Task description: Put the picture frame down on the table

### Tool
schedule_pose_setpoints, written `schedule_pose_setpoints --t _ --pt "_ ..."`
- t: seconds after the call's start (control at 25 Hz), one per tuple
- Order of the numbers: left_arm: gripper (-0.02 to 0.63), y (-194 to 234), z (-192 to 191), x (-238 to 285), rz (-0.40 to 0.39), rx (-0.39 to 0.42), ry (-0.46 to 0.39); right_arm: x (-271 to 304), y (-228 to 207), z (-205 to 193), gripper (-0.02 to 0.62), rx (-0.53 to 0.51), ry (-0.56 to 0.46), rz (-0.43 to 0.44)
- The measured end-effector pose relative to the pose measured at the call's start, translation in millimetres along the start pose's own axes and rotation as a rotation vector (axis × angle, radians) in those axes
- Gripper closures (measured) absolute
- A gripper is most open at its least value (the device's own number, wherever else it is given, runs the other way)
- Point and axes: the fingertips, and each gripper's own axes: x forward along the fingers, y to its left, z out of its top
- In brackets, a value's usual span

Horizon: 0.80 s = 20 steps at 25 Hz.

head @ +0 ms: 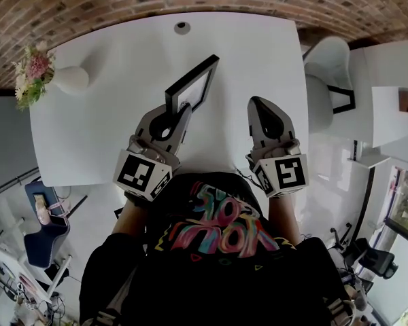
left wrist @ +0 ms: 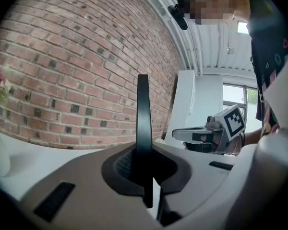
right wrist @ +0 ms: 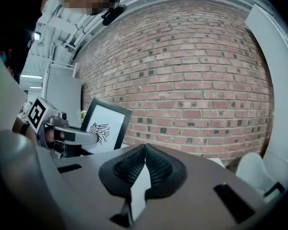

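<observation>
Left gripper jaws clamped on picture frame edge (frame upright); right gripper jaws together.

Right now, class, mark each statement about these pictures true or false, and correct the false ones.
1. The left hand-held gripper is clamped on the black-rimmed rectangular picture frame. True.
2. The right hand-held gripper grips the frame too. False: its jaws are together on nothing, apart from the frame.
3. The white vase of pink flowers stands at the right edge of the white table. False: it stands at the left edge.
4. A red brick wall rises behind the table. True.
5. The frame lies flat on the table. False: it stands upright in the left hand-held gripper.
</observation>
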Motion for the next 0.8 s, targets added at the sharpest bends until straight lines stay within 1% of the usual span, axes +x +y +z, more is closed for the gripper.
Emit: schedule_pose_setpoints --t 0.16,0.2,0.32,0.36,0.44,0.56,0.8 --pt "0.577 -0.6 -15.8 10.8 -0.012 0.004 0.022 2.5 -1.6 -2.0 0.572 0.018 -0.043 -0.013" --pt "0.577 0.6 -19.2 13.7 -0.011 0.014 0.026 3.2 -2.3 -7.0 0.572 0.019 -0.029 -0.015" --pt "0.577 4.2 -33.1 23.1 -0.01 0.038 0.052 3.9 -4.0 -31.9 0.573 0.019 0.063 -0.011" --pt "0.577 3.9 -39.6 26.6 -0.015 0.036 0.064 5.0 -4.3 -35.9 0.572 0.022 0.065 -0.01" --pt "0.577 0.2 -54.4 34.0 -0.037 0.01 0.091 5.5 -5.6 -44.4 0.572 0.031 0.064 -0.012" --pt "0.577 -8.3 -76.3 45.4 -0.078 -0.054 0.127 4.6 -7.0 -55.2 0.574 0.043 0.078 -0.014" --pt "0.577 -19.9 -116.4 65.0 -0.138 -0.138 0.205 2.6 -7.9 -73.7 0.572 0.07 0.094 -0.015"
